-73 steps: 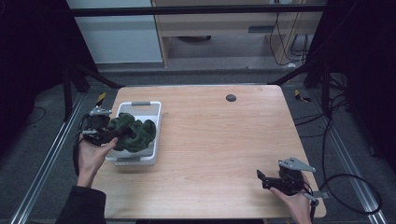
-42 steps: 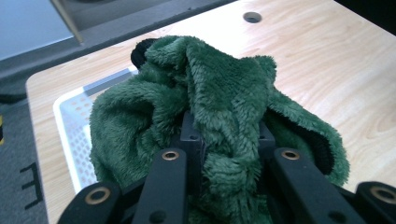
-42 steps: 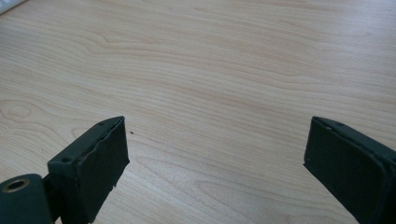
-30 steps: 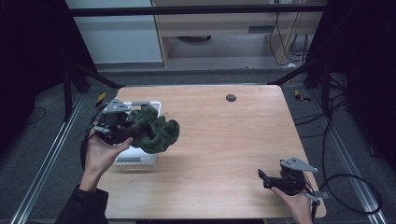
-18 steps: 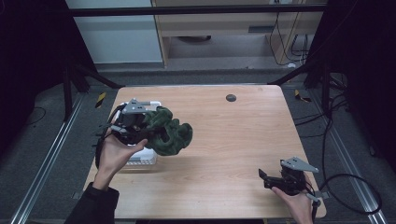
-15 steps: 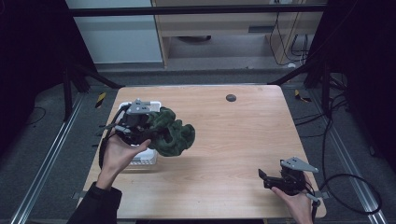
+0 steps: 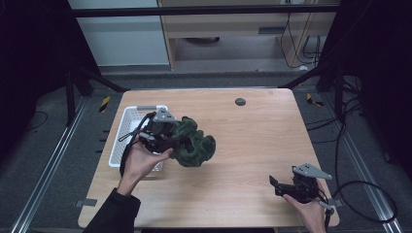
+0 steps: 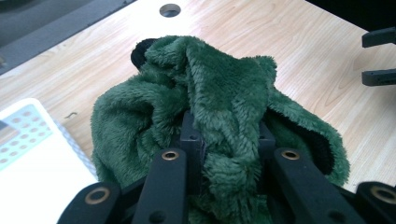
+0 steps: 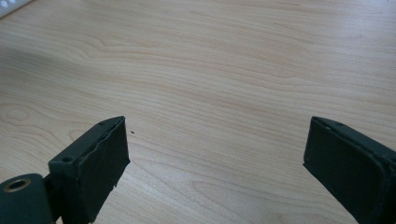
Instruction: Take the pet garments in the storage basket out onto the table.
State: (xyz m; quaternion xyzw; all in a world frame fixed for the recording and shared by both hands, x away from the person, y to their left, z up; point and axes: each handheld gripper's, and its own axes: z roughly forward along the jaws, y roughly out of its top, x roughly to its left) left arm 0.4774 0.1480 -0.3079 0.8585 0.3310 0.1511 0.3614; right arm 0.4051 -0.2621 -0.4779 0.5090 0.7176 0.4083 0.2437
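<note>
Above the tabletop (image 7: 252, 145), just right of the white basket (image 7: 127, 131), hangs the green plush cloth (image 7: 193, 144), bunched into a loose lump and clear of the wood. Left gripper (image 7: 163, 138) is clamped on a thick fold of it; left gripper view confirms pile squeezed between both jaws, with the rest of the cloth (image 8: 219, 112) spilling forward past them.

Step judged in hand: carry the cloth out of the basket and set it down on open wood. To do it well: keep the clamp firm until the lump rests on the tabletop, lower it toward the bare middle rather than near the basket rim, and watch the hanging lobes so none drags back over the rim. Release only once weight is off the jaws; plush is soft and will slump, not bounce.

Right gripper (image 7: 286, 187) rests low near the front right edge, well apart from the cloth, jaws standing wide with nothing between them.

View differences: high view gives the layout, cloth against basket and both hands. Left gripper view shows the bite itself, a dark lining at the cloth's edges, and the round hole (image 8: 169, 9) beyond. Right gripper view shows bare wood grain between its pads (image 9: 109, 154).
</note>
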